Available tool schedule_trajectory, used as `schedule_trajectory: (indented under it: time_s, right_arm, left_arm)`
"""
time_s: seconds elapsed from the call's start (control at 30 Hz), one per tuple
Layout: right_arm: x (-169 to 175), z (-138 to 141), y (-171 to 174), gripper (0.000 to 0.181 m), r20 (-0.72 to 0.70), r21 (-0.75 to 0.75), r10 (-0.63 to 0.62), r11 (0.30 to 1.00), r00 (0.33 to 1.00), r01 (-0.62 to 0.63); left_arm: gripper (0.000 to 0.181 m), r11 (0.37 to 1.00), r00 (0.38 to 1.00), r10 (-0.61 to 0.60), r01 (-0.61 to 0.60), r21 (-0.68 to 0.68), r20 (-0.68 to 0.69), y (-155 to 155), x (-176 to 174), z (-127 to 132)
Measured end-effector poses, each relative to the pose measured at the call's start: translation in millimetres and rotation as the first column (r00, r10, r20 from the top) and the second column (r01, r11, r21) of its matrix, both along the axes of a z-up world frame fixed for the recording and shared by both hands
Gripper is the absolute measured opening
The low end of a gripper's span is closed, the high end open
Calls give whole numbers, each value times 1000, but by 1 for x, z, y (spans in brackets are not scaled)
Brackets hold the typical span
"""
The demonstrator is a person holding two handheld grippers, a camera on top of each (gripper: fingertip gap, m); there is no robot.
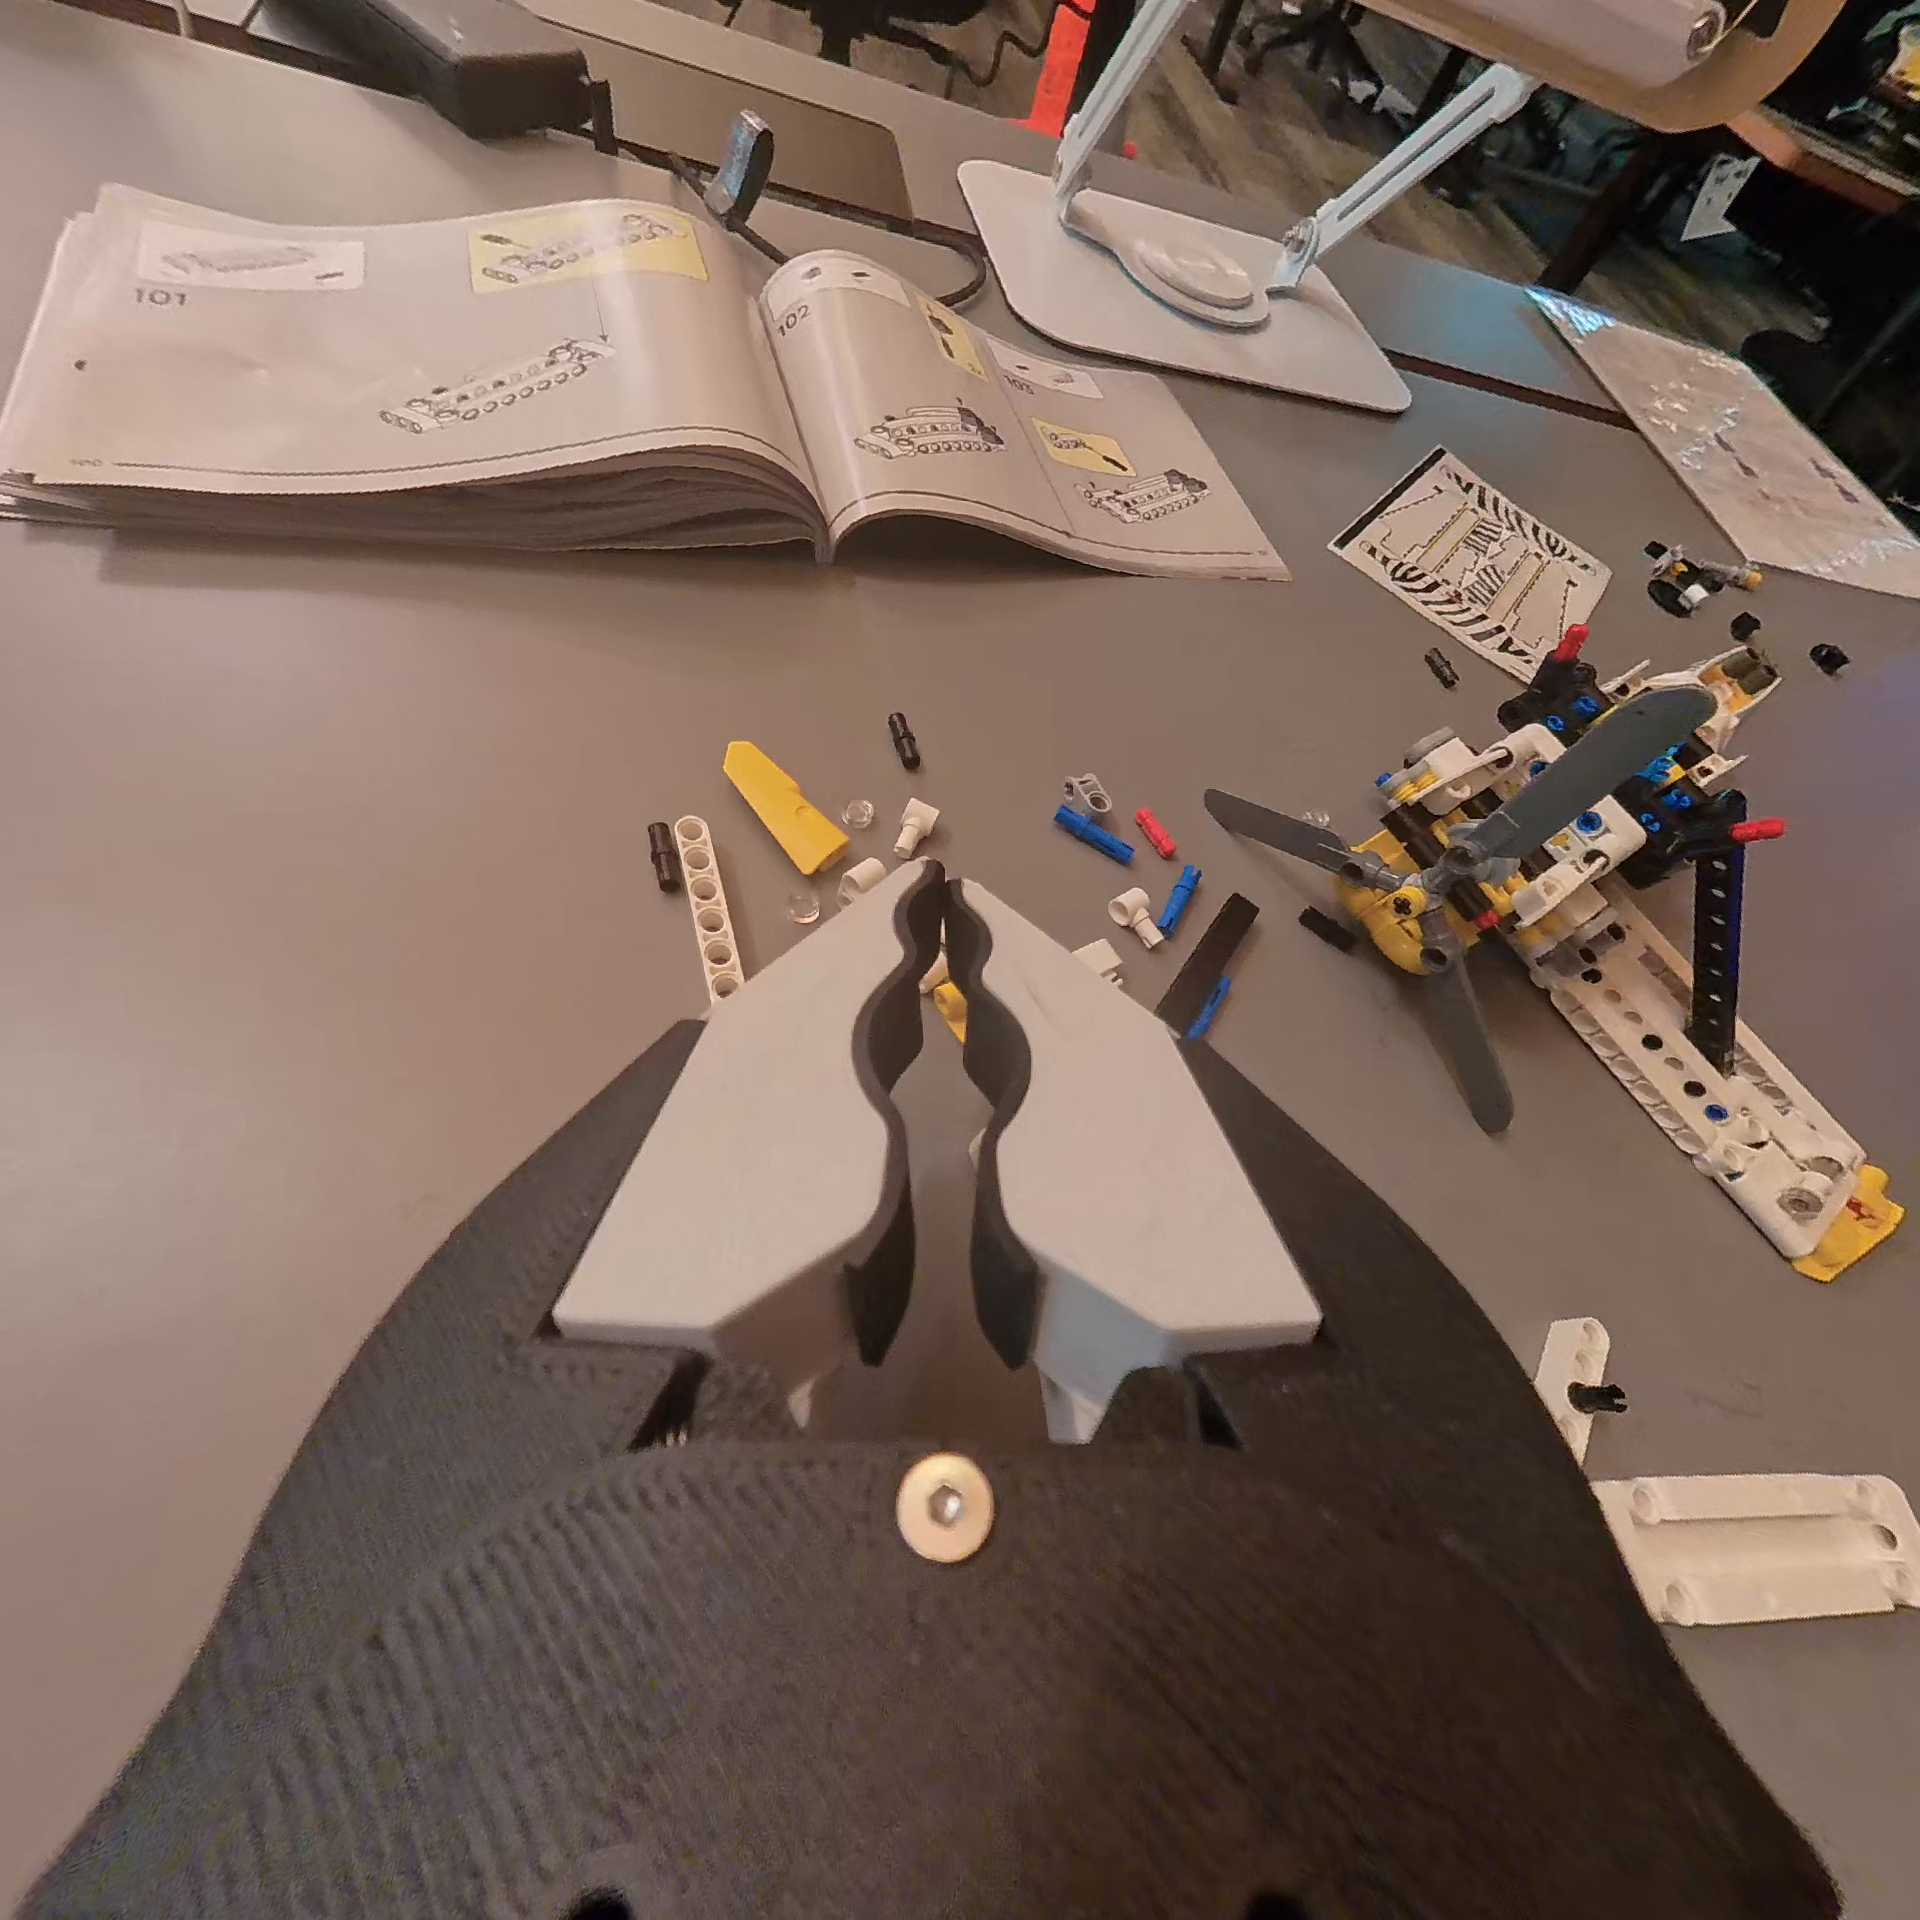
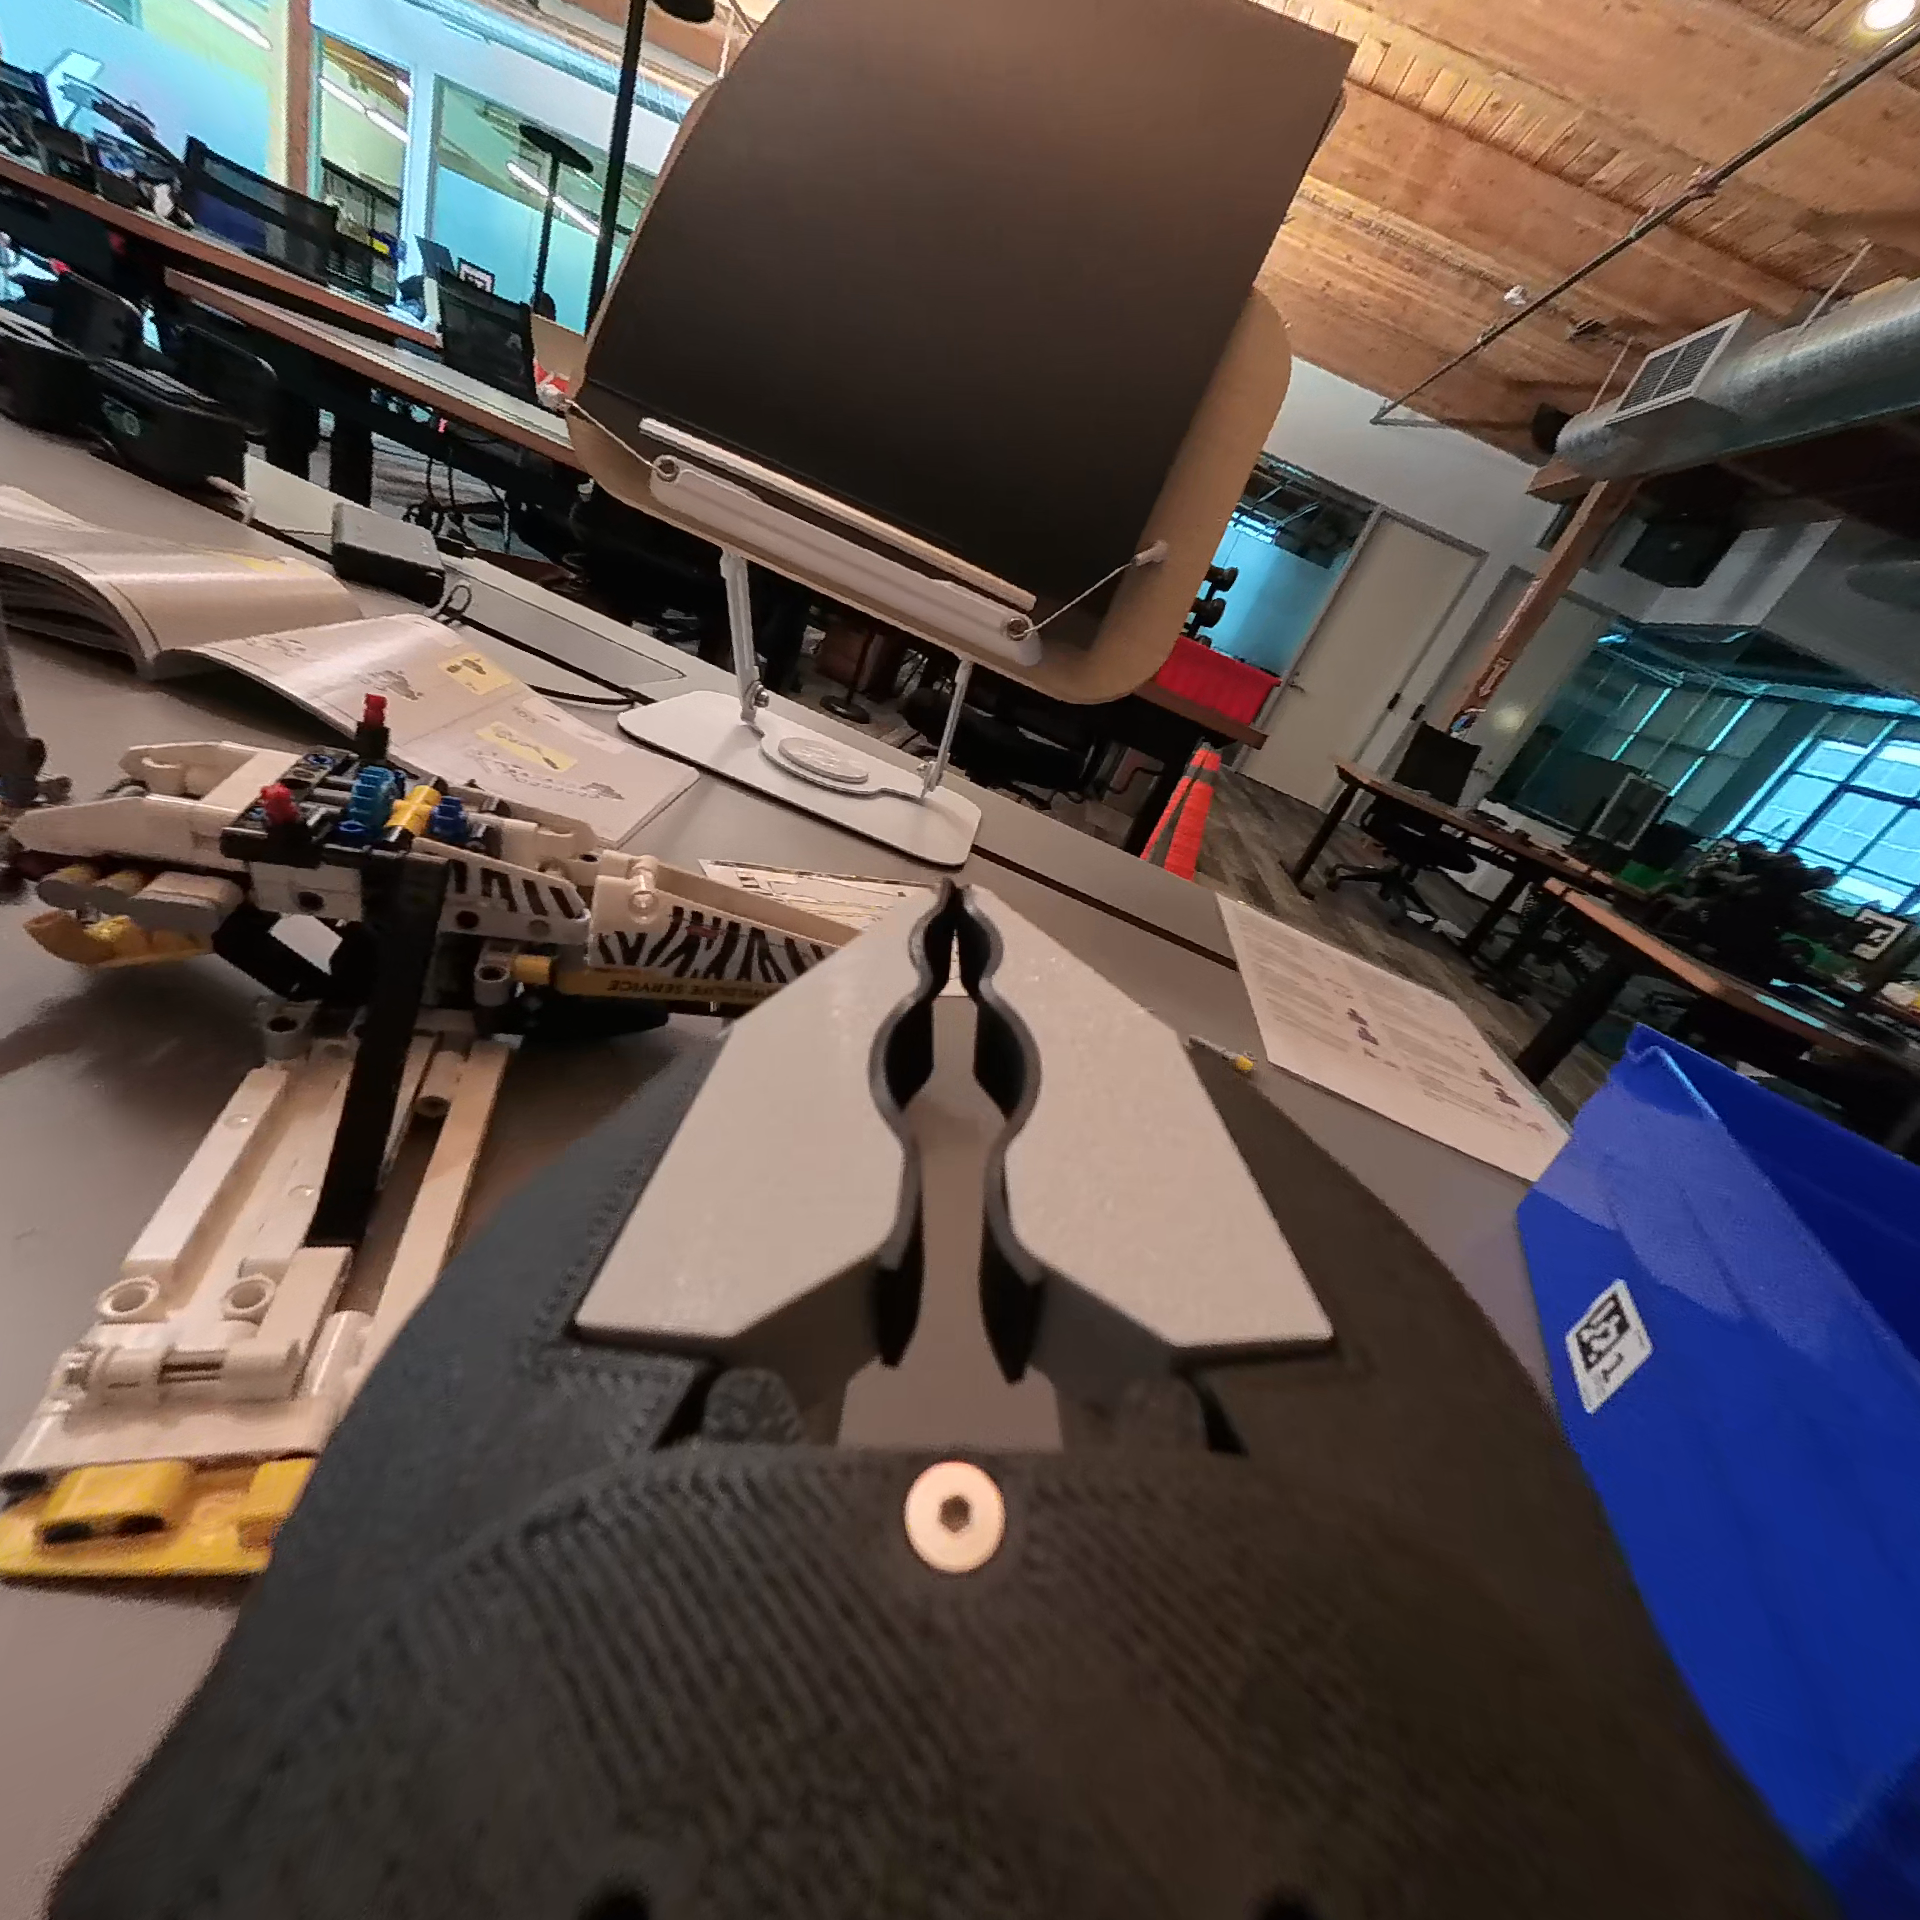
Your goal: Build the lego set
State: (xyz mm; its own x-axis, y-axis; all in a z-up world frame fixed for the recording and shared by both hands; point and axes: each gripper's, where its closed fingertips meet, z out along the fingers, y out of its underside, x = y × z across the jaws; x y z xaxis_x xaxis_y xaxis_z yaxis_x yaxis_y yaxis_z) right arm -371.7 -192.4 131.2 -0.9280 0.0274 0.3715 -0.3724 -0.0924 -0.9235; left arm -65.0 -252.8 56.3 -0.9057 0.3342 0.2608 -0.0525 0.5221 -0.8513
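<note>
The half-built white, yellow and black lego helicopter (image 1: 1579, 862) with grey rotor blades lies on the grey table at the right; it also shows in the right wrist view (image 2: 343, 894), left of centre. My left gripper (image 1: 943, 881) is shut and empty, its tips above a scatter of loose parts: a yellow panel (image 1: 781, 806), a white beam (image 1: 709, 914), blue pins (image 1: 1091, 833), a red pin (image 1: 1154, 831) and black pins (image 1: 904, 740). My right gripper (image 2: 961, 902) is shut and empty, low over the table to the right of the helicopter.
An open instruction booklet (image 1: 582, 364) lies at the back left. A tablet stand (image 1: 1174, 270) stands behind it, holding a dark screen (image 2: 956, 312). A sticker sheet (image 1: 1470, 561) lies near the helicopter. A white panel (image 1: 1756, 1558) lies at the right. A blue bin (image 2: 1745, 1403) stands at my right. Tip to tip, the grippers are about 30 cm apart. The left tips stand about 9 cm off the red pin (image 1: 1154, 831).
</note>
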Motion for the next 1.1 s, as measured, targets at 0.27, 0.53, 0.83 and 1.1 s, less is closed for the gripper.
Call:
schedule_trajectory:
  time_s: [0.27, 0.53, 0.83, 1.1]
  right_arm:
    - [-7, 3, 1, 0, 38, -13, -11, 1000, 999, 12]
    - [-5, 6, 3, 0, 95, -27, 26, 999, 995, -24]
    - [-4, 5, 1, 0, 106, -21, 47, 999, 993, -45]
    - [-5, 5, 1, 0, 117, -20, 55, 998, 992, -53]
  left_arm:
    - [0, 1000, 1000, -5, 5, 1, 1, 0, -1, 0]
    - [0, 999, 999, -32, 32, 11, -22, 1, -4, -1]
    - [0, 997, 997, -64, 66, 49, -36, 2, -8, -6]
    - [0, 996, 996, -84, 85, 37, -41, 1, -12, -3]
